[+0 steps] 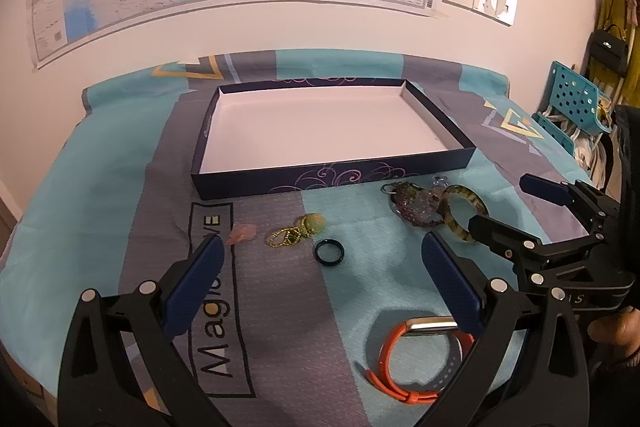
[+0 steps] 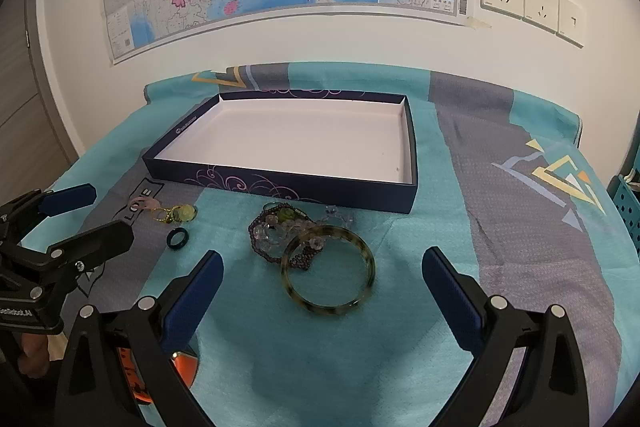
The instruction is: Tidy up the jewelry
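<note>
Left wrist view: worktop cloth [image 1: 120, 187] bore partly hidden lettering, "Magi…" legible, the rest behind a finger. Navy shallow box [image 1: 332, 183] sat at the far side with its white interior bare. Orange watch [image 1: 404, 359] lay near, partly covered by the left hand-held gripper [image 1: 324, 287], jaws spread. Right hand-held gripper [image 2: 322, 291] was also spread, over the tortoiseshell bangle [image 2: 328, 269], which overlapped a tangled bead heap [image 2: 276, 231], items indistinct. Black ring [image 1: 329, 251] lay apart beside gold charms [image 1: 296, 231].
</note>
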{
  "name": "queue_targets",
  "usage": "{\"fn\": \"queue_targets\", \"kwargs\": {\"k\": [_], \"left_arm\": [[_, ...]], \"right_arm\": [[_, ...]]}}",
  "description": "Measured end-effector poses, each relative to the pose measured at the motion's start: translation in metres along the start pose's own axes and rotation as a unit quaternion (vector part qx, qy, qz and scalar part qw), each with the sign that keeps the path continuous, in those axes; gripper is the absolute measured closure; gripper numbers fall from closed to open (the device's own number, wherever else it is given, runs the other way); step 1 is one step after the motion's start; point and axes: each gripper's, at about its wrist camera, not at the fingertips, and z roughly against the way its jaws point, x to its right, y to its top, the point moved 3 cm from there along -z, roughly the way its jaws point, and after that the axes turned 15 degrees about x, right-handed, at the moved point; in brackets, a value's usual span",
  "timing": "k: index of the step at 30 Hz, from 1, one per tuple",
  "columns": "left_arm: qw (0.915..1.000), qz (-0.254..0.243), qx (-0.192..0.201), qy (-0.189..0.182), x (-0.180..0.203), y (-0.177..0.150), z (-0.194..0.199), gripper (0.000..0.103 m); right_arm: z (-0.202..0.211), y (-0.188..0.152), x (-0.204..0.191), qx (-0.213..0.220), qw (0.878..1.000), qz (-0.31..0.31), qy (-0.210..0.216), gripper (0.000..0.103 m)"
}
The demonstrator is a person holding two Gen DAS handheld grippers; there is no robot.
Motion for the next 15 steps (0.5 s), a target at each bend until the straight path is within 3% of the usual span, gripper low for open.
{"fn": "queue_targets", "kwargs": {"k": [12,15], "left_arm": [[0.996,-0.025,-0.033,-0.079,0.003,-0.016,0.0,0.006],[0.9921,-0.043,-0.037,-0.112,0.012,-0.021,0.004,0.007]], "right_arm": [[-0.009,-0.007,0.02,-0.026,1.0,-0.013,0.009,0.007],[-0.012,-0.009,0.024,-0.034,0.999,-0.019,0.017,0.015]]}}
